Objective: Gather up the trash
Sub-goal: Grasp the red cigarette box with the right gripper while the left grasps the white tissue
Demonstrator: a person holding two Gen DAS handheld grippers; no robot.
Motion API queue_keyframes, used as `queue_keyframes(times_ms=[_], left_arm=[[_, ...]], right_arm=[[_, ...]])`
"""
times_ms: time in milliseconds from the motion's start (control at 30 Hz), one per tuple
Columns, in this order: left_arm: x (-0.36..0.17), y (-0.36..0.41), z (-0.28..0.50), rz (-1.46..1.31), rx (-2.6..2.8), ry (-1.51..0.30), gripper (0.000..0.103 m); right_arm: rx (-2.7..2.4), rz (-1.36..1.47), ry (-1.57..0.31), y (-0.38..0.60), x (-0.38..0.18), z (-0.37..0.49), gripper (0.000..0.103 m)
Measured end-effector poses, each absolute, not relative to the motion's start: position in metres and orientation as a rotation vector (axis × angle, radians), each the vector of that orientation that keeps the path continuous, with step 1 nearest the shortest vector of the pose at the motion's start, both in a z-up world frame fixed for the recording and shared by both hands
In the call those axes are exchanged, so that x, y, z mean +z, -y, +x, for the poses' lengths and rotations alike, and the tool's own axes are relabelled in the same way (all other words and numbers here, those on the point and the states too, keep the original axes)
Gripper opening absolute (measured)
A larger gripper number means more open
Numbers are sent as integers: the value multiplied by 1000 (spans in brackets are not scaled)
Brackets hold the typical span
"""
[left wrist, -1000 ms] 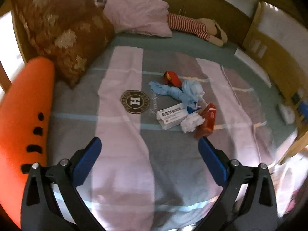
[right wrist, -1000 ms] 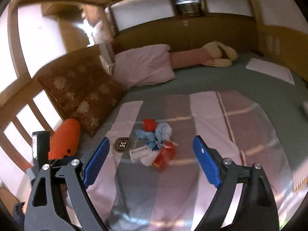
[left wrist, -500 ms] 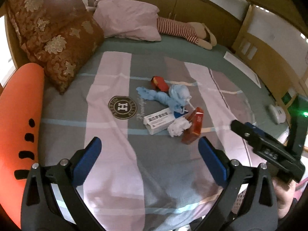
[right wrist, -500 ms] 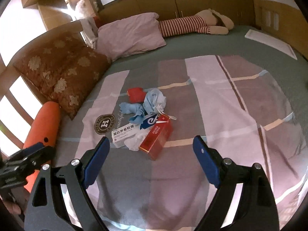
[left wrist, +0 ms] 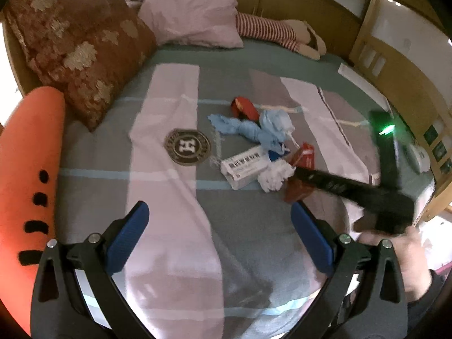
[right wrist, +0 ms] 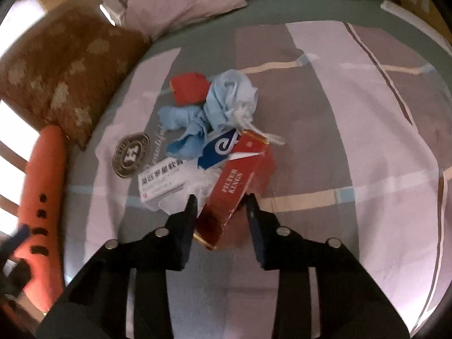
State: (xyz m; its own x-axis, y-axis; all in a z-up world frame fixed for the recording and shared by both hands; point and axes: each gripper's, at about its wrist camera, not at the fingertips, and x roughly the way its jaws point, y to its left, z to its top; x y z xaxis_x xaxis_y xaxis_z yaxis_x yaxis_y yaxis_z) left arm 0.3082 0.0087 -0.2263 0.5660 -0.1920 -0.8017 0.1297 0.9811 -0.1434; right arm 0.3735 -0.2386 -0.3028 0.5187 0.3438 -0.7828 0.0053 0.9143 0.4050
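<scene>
The red carton lies at the near right of the trash pile in the middle of the bedspread. The right gripper has just been narrowing its jaws, which now flank the carton's near end; whether the pads press it I cannot tell. The left gripper hangs wide and empty nearer, with an orange cushion at its left.

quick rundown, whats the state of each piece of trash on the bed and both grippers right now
red cigarette carton: lying flat, between the right gripper's closing jaws
white medicine box: lying flat, untouched
crumpled white tissue: loose beside the box
light blue crumpled cloth: bunched, untouched
right gripper: jaws just closing around the carton
left gripper: open, empty
</scene>
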Motion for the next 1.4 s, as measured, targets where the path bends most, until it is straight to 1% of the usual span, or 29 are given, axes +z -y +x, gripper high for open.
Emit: queue_keyframes(times_ms=[67, 100, 133, 200, 300, 400, 433, 467, 500, 533, 600, 700, 733, 800, 833, 900, 1000, 1067, 1100, 1133, 1233, 1333, 1400], left_arm=[[-237, 4, 312, -84, -209, -983, 100], [-240, 10, 314, -85, -222, -992, 100], [-245, 20, 316, -73, -239, -1001, 100], [-256, 43, 321, -20, -258, -1003, 100], [-278, 71, 332, 50, -266, -1031, 100], [-298, 87, 344, 96, -244, -1073, 100], [-302, 89, 348, 98, -238, -1087, 99], [-303, 86, 350, 84, -227, -1087, 99], [-300, 81, 353, 59, -216, -1082, 99], [-297, 76, 355, 31, -210, -1082, 99], [-285, 59, 357, -56, -200, -1059, 99], [-273, 49, 357, -107, -184, -1032, 99], [-271, 47, 357, -112, -184, -1028, 99], [-267, 42, 355, -124, -179, -1019, 99], [-266, 39, 355, -128, -178, -1018, 99], [-265, 34, 355, -133, -171, -1018, 99], [-268, 30, 356, -132, -171, -1030, 99], [-271, 32, 358, -125, -174, -1040, 99], [-274, 35, 359, -119, -177, -1046, 99], [-276, 37, 359, -115, -180, -1051, 99], [-286, 49, 360, -101, -199, -1072, 99], [-294, 64, 359, -62, -198, -1078, 99], [-299, 74, 359, -51, -209, -1087, 99]], right_arm=[[231, 417, -958, 247, -282, 362, 29], [242, 427, -933, 250, -273, 357, 26], [255, 434, -909, 254, -263, 350, 19], [270, 450, -869, 262, -248, 336, 17], [276, 426, -846, 269, -237, 326, 17], [236, 331, -918, 272, -252, 335, 17], [224, 332, -974, 276, -266, 340, 20], [213, 333, -1009, 278, -274, 342, 26], [206, 327, -1043, 280, -281, 343, 42], [201, 317, -1057, 282, -286, 343, 54], [187, 298, -1066, 283, -290, 340, 64], [269, 232, -1131, 271, -298, 336, 72], [308, 171, -1155, 263, -300, 334, 73], [393, -14, -1144, 244, -303, 326, 74], [431, -102, -1145, 237, -307, 322, 76], [493, -231, -1163, 228, -320, 313, 76], [545, -270, -1234, 224, -342, 310, 76], [548, -306, -1246, 220, -353, 309, 76], [560, -305, -1262, 218, -356, 309, 74], [570, -296, -1274, 218, -356, 309, 67], [528, -252, -1252, 224, -336, 307, 63], [416, -148, -1220, 250, -313, 307, 62], [287, -101, -1157, 279, -297, 302, 62]])
